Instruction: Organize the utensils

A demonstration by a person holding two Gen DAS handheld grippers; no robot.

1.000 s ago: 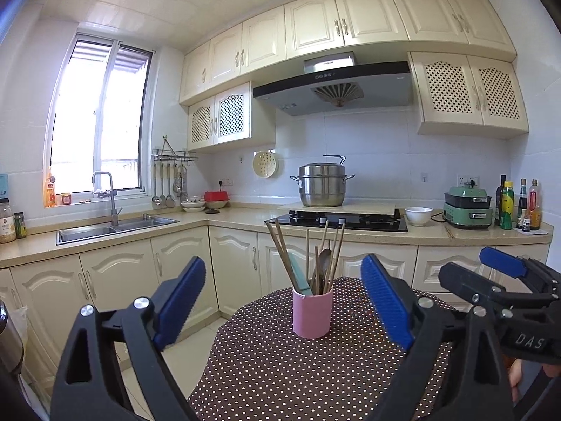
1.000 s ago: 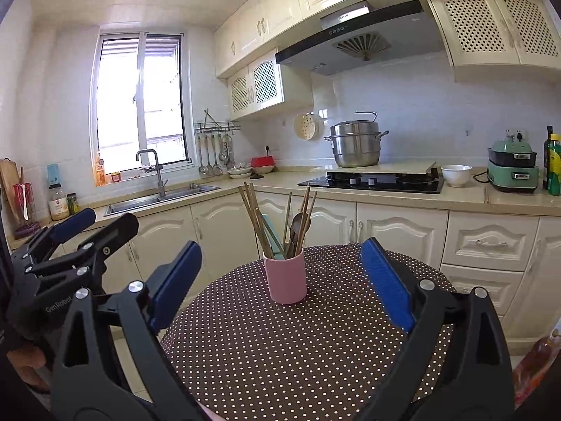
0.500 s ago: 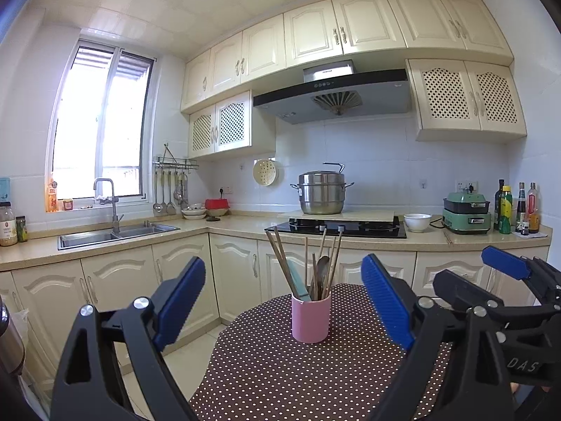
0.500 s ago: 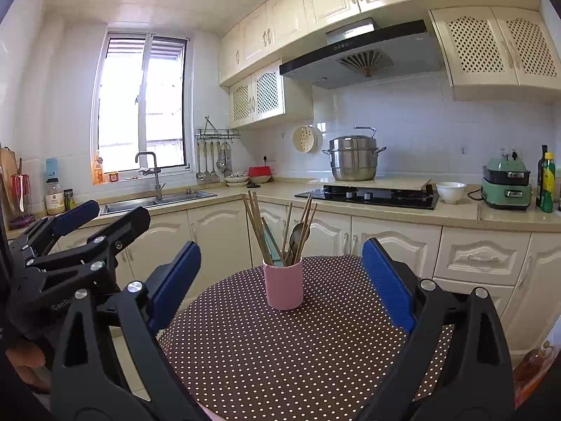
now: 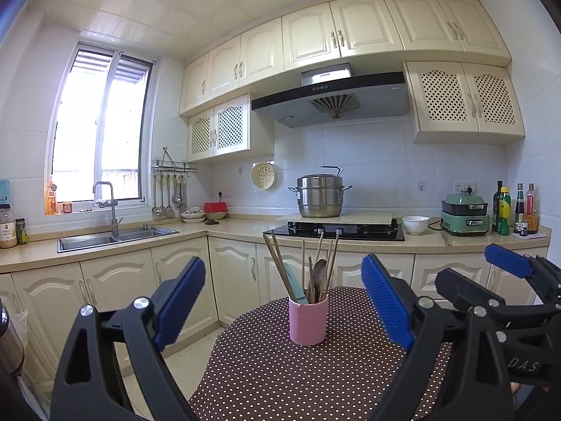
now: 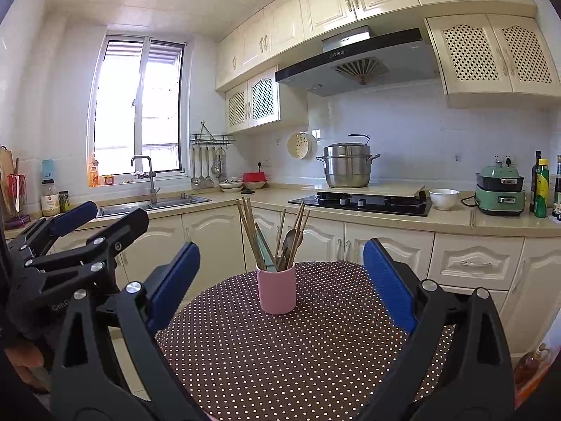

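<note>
Left gripper released, fingers spread wide, nothing between them, held above the near edge of the polka-dot tabletop. Pink cup upright toward the tabletop's far edge, holding wooden chopsticks, a spoon and a teal-handled utensil. Right gripper also released, empty, just beside the left one, well apart from the cup.

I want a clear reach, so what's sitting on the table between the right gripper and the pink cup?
Nothing: in the right wrist view only bare dotted tablecloth lies between the right gripper and the pink cup.
</note>
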